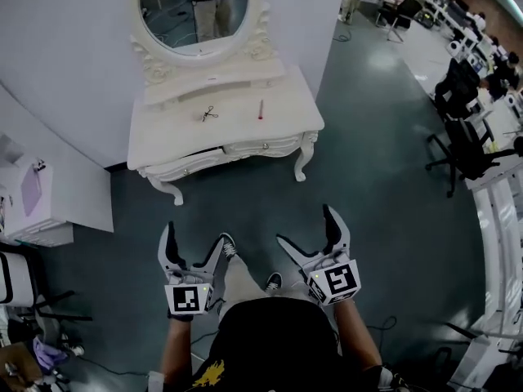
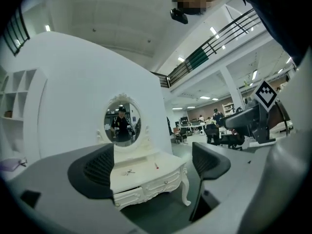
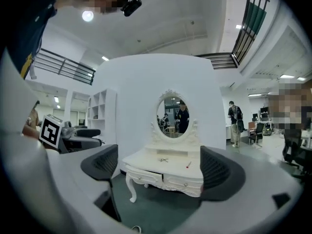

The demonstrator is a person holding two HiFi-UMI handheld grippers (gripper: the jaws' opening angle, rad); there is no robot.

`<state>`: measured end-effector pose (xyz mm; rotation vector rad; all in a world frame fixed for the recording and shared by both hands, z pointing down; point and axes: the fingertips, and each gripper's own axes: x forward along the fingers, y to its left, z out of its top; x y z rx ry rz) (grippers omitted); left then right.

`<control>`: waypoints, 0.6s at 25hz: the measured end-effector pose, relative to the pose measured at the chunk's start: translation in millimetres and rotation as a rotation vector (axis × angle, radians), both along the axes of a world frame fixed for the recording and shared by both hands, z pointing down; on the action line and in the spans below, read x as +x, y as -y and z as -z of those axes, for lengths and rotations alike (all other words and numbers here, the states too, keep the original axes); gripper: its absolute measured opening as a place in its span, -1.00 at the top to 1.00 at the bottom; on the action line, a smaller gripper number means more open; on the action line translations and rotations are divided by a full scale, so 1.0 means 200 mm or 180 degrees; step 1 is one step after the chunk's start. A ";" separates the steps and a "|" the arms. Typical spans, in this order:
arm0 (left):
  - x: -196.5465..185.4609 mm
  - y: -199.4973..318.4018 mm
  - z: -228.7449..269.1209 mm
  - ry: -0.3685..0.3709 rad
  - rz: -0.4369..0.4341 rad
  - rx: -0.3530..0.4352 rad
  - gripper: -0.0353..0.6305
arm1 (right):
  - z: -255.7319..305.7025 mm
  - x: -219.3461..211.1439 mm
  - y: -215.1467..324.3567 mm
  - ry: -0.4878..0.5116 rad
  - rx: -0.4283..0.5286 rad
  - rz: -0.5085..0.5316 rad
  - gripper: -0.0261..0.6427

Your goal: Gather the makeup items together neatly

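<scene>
Well ahead of the left hand-held gripper (image 1: pixel 198 235) and the right hand-held gripper (image 1: pixel 306 225), out of reach of both: two small makeup items on the white surface (image 1: pixel 167 141) of a dressing table. Roughly in line with the left one's jaws, a dark metal tool (image 1: pixel 210 113), possibly small scissors or a lash curler, too small to tell. Towards the right one's side, a thin red pencil (image 1: pixel 261 109), apart from the tool and lying roughly end-on to the grippers. Both spread wide open, side by side, pointing about level at the table, with nothing between either pair of jaws.

Below the tabletop, facing the grippers, two drawers. On the left hand-held gripper's side, one drawer (image 1: pixel 192 162) pulled out slightly, contents not visible.

Behind the items, further from the grippers, a low raised shelf and an oval mirror (image 1: pixel 194 6) in a carved white frame, with a standing person reflected. Between the grippers and the table, dark green floor (image 1: pixel 384 186). Off to the right hand-held gripper's side, black office chairs (image 1: pixel 462 133) and desks. Off to the left one's side, a white wall and a white shelf unit (image 1: pixel 49 207). Just beneath the grippers, the person's shoes (image 1: pixel 229 245).
</scene>
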<state>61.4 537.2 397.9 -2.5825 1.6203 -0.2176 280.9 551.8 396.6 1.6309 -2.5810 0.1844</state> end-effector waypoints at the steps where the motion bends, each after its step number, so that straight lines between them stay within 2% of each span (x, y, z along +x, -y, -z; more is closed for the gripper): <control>1: -0.02 0.02 -0.03 0.0052 0.0020 -0.0046 -0.56 | -0.01 -0.02 0.02 0.0041 -0.0040 0.0048 -0.74; 3: -0.07 0.09 -0.06 0.0057 0.0067 -0.0102 -0.59 | -0.04 -0.06 0.09 0.0112 -0.0121 0.0094 -0.84; 7: -0.16 0.24 -0.03 -0.0254 0.0212 -0.0109 -0.59 | -0.11 -0.19 0.25 0.0073 -0.0216 0.0141 -0.87; 15: -0.45 0.71 -0.08 -0.0314 0.0208 -0.0242 -0.59 | -0.17 -0.51 0.71 0.0061 -0.0504 0.0142 -0.86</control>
